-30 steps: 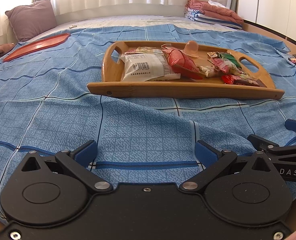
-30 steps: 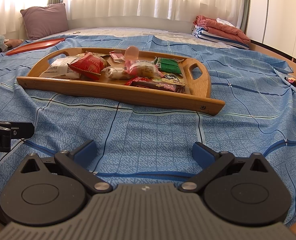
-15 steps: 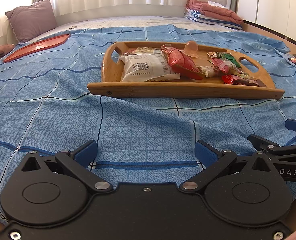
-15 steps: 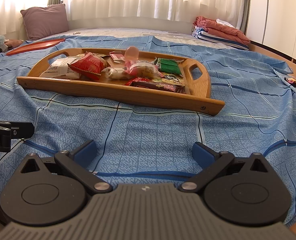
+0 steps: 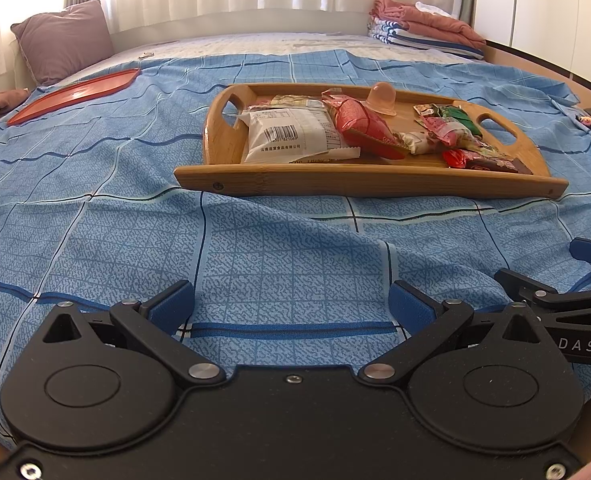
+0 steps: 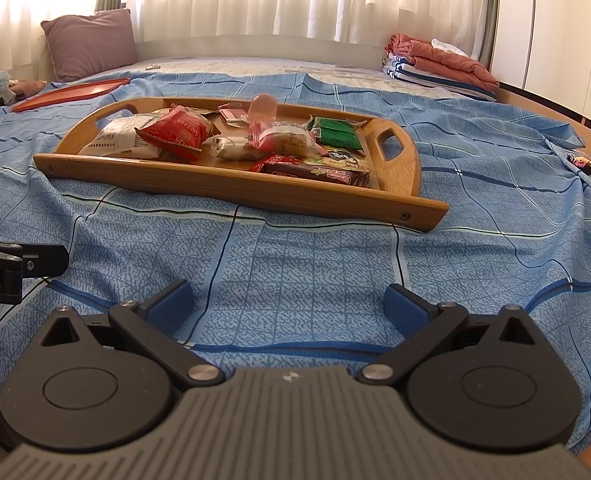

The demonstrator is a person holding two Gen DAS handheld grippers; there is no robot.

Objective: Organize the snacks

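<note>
Both the left hand-held gripper [image 5: 291, 300] and right hand-held gripper [image 6: 289, 300] hung spread and empty over the bed [image 5: 255, 248]. At twelve o'clock, snacks [image 6: 231, 140] lay heaped in the wooden tray [image 5: 367, 180]; gathered, or awaiting sorting.

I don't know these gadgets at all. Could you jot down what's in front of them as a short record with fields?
Surface: bed with blue checked sheet
Wooden tray: on the sheet, ahead of both grippers, holding a heap of snacks
Snacks: white packet, red packet, green packet, brown bar, pink jelly cup, some others
Red tray: far left, nothing seen in it
Left gripper: open, holding nothing, over the sheet
Right gripper: open, holding nothing, over the sheet
Background: pillow, folded laundry, curtains
</note>
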